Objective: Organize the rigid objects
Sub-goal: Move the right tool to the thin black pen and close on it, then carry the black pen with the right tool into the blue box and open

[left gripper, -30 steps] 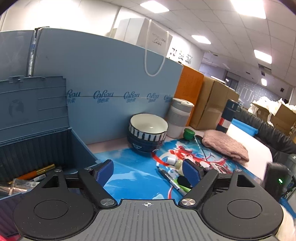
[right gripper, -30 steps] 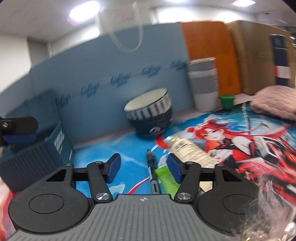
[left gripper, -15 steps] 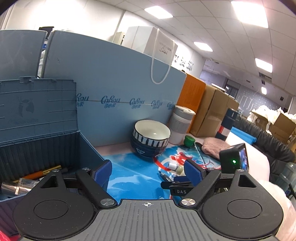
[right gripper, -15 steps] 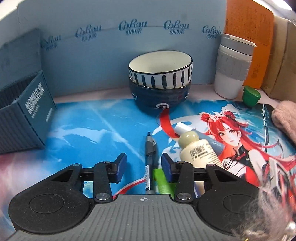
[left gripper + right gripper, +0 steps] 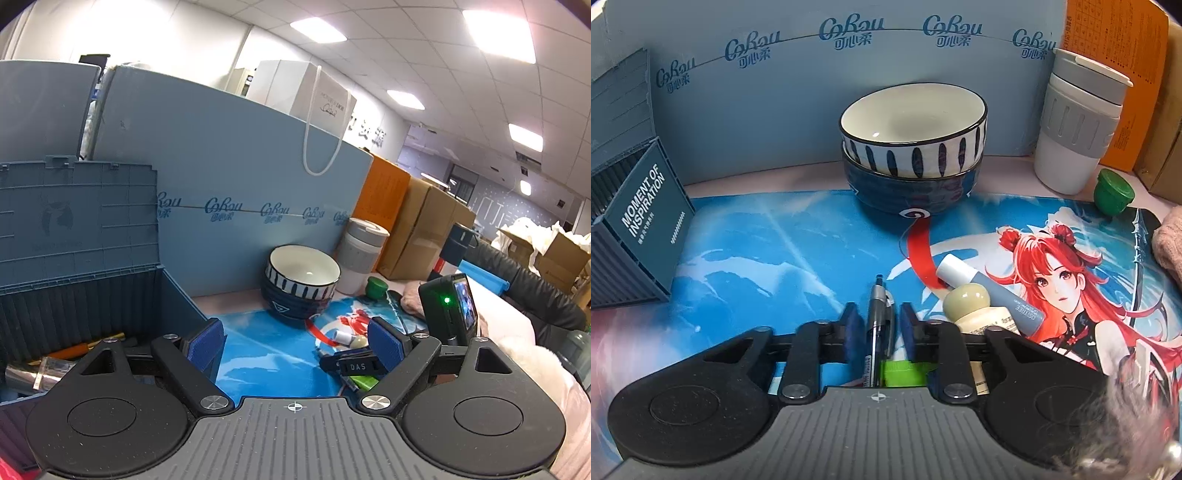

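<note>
Right tongs (image 5: pixel 876 328) closing around pen (image 5: pixel 877 325); left tongs (image 5: pixel 295 341) agape beside pen-holding storage box (image 5: pixel 177 295).

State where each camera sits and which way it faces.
Left wrist: on the open left gripper, looking across the mat at the ribbed blue storage box; the right gripper shows.
Right wrist: on the right gripper, tilted down, its jaws closing around the grey pen.
Shared: the stacked striped ceramic bowls.
</note>
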